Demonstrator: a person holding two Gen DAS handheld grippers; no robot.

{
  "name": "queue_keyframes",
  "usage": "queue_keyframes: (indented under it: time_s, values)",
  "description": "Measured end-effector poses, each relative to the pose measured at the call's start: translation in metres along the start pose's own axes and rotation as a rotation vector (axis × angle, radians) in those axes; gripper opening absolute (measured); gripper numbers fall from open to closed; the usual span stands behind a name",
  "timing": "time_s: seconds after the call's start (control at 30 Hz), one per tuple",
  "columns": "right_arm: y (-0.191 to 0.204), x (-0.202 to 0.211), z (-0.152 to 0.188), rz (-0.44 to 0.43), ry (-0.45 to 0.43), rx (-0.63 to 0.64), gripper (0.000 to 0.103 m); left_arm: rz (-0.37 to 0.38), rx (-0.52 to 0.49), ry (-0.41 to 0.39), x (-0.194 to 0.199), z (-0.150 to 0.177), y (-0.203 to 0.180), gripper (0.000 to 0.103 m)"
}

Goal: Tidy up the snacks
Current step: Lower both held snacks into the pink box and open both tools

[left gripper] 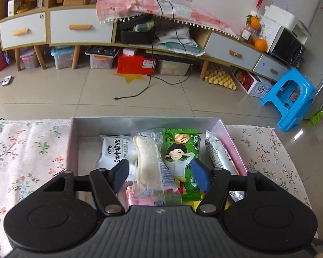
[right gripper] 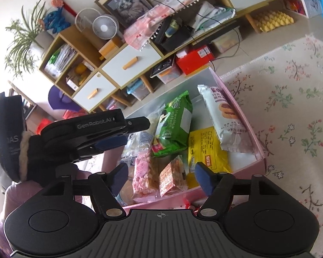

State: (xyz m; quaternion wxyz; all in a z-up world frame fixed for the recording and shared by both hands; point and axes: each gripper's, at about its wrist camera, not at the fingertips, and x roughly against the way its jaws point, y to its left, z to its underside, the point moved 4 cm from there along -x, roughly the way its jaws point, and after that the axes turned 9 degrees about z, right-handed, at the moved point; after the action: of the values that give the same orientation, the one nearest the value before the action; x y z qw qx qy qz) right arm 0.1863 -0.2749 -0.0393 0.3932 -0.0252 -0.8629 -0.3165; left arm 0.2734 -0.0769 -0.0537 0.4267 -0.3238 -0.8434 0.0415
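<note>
both sets of jaws stand wide and hold nothing. the snacks lie packed in the pink box (right gripper: pixel 245 116); a clear-wrapped biscuit (left gripper: pixel 147 161) sits between the left gripper (left gripper: pixel 161 173) jaws. the right gripper (right gripper: pixel 161 177) should be lifted clear without snagging wrappers.

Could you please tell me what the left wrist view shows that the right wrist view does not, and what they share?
Only the left wrist view shows the white pouch with black lettering, the bright blue plastic stool and the oranges on the cabinet. Only the right wrist view shows the yellow flat packet, the orange-red square wrapped snack, the framed cat picture and the left gripper from outside. Both show the pink shallow box, the green snack bag, the silver long wrapper and open jaws.
</note>
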Motion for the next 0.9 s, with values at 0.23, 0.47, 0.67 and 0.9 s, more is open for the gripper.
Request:
queue_keyframes:
  time_s: [0.23, 0.47, 0.67, 0.9]
  values:
    - [0.005, 0.024, 0.001, 0.023, 0.013, 0.100, 0.080, -0.030, 0.003, -0.022, 0.029, 0.014, -0.005, 0.078]
    - [0.002, 0.051, 0.005, 0.060, 0.027, 0.171, 0.087, -0.075, 0.013, -0.026, 0.055, 0.040, -0.007, 0.089]
    - [-0.003, 0.069, 0.015, 0.107, 0.041, 0.241, 0.088, -0.131, 0.002, 0.001, 0.069, 0.065, -0.011, 0.097]
    - [-0.016, 0.081, 0.027, 0.178, 0.046, 0.305, 0.088, -0.177, -0.004, 0.023, 0.081, 0.094, -0.016, 0.102]
